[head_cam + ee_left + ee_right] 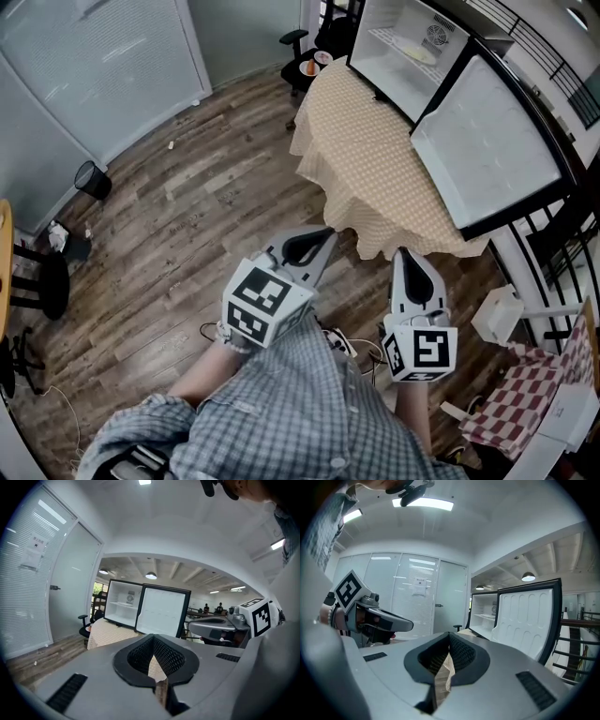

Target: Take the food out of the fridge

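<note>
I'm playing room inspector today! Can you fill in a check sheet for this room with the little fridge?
Surface: table under a beige cloth, bearing the fridge.
Job's things: fridge with its door open; a pale thing on its shelf, too small to name.
Clutter: black bin, white box, checked cloth.
Grippers: left gripper and right gripper, fingers together, both empty, short of the table.
Cables: loose wires on the floor.
Surroundings: wood floor, office chair beyond the table.
</note>
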The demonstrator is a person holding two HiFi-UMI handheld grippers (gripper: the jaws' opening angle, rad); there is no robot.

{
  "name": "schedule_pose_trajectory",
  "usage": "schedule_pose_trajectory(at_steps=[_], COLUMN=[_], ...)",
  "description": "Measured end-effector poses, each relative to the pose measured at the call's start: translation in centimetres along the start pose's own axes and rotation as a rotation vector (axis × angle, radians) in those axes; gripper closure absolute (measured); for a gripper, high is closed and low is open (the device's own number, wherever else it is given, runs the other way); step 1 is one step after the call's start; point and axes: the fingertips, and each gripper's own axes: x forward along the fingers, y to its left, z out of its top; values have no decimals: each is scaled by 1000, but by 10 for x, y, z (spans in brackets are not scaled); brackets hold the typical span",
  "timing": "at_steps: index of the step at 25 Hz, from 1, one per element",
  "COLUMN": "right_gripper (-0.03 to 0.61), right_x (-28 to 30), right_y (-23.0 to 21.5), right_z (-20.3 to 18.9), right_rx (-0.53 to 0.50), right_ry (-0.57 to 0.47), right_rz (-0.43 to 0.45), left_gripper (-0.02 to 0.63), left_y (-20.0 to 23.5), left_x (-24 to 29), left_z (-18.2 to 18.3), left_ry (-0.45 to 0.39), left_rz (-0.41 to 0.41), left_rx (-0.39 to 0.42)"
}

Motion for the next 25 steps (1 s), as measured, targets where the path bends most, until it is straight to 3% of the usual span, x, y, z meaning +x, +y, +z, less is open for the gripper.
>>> schedule_pose_trajectory(at_steps=[6,14,25], right_gripper=[569,569,569], right_x=[10,34,50], right_y=[7,26,44], right_z=[-5,-2,3], right_rx=[47,81,53], right_ry=[0,-5,21], right_rz=[-11,43,114], left_gripper=[607,607,607], left_y=[11,31,57], left_x=[-9,-25,-51], left_z=[4,3,1], left_ry=[-19,-31,-60], left_rz=[2,53,151], left_rx=[37,22,-28])
